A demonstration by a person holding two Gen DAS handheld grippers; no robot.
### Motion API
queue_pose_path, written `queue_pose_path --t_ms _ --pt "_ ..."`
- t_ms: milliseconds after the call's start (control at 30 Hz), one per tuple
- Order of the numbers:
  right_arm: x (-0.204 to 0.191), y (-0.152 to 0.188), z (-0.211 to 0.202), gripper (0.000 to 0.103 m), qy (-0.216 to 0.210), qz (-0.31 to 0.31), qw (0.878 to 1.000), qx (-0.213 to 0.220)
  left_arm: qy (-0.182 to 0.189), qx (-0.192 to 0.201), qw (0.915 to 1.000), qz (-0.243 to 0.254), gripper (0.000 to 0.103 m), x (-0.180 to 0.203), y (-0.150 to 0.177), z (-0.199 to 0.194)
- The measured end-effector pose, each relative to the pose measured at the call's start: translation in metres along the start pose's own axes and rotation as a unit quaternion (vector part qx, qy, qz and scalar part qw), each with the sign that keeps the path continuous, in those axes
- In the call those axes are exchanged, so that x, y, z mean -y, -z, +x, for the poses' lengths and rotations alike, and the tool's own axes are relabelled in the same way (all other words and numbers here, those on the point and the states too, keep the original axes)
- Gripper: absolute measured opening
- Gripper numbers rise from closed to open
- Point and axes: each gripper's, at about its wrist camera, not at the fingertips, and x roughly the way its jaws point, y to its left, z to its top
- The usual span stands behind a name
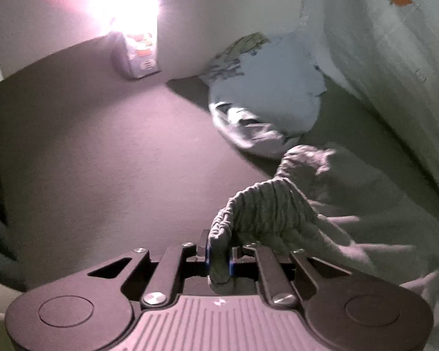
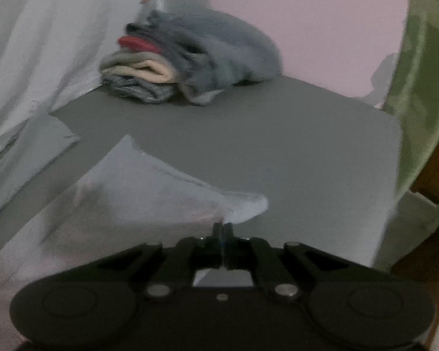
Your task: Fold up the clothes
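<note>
While the left gripper (image 1: 219, 259) pinches a bunched fold of the pale garment (image 1: 266, 204) between its narrow jaws, the cloth trails ahead and to the right of them over the table (image 1: 102, 161). The right gripper (image 2: 223, 231) has its jaws pressed together on the garment's edge, and a stack of clothes (image 2: 184, 61) sits far ahead, slightly left.

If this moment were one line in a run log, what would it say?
task: fold clothes | left gripper: shut on ribbed cuff | right gripper: shut on pale garment | folded stack: far corner
</note>
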Motion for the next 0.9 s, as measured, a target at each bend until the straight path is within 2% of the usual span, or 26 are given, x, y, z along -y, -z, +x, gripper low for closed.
queue_pose_path --t_ms 100,167,200,233,300,367,467,600,667,733,800,900 --pt "0.011 0.009 0.015 0.001 0.024 -0.017 0.999 -0.035 -0.016 -0.033 0.999 0.025 0.018 -0.008 0.014 0.013" --pt "0.01 0.015 0.026 0.003 0.038 -0.018 0.997 -0.071 -0.026 -0.038 0.9965 0.069 0.027 -0.005 0.023 0.016" --pt "0.008 0.016 0.023 0.012 0.043 -0.015 0.997 -0.067 -0.022 -0.035 0.9955 0.085 0.033 -0.004 0.023 0.014" --pt "0.006 0.017 0.019 0.03 0.048 -0.011 0.997 -0.062 -0.013 -0.029 0.9951 0.093 0.038 -0.005 0.022 0.009" --pt "-0.003 0.016 0.004 0.051 0.048 0.001 0.998 -0.041 0.028 -0.009 0.9961 0.083 0.056 -0.013 0.011 -0.002" --pt "-0.017 0.017 -0.011 0.051 0.04 -0.001 0.999 -0.023 0.073 0.013 0.9951 0.065 0.061 -0.022 -0.003 -0.011" --pt "-0.051 0.025 -0.037 0.053 0.019 -0.022 1.0 -0.009 0.139 0.03 0.9884 0.055 0.066 -0.027 -0.032 -0.011" --pt "-0.109 0.039 -0.068 0.058 -0.034 -0.062 0.997 0.002 0.175 -0.002 0.9721 0.156 0.066 0.012 -0.06 0.027" --pt "-0.135 0.047 -0.082 0.059 -0.068 -0.07 0.995 -0.001 0.182 -0.028 0.9593 0.214 0.067 0.032 -0.064 0.054" --pt "-0.156 0.056 -0.092 0.059 -0.089 -0.077 0.993 -0.009 0.179 -0.057 0.9494 0.252 0.067 0.045 -0.067 0.082" --pt "-0.177 0.069 -0.103 0.06 -0.097 -0.099 0.99 -0.016 0.181 -0.076 0.9442 0.264 0.067 0.05 -0.072 0.101" --pt "-0.197 0.088 -0.116 0.06 -0.096 -0.13 0.987 -0.024 0.222 -0.085 0.9343 0.266 0.066 0.052 -0.079 0.105"
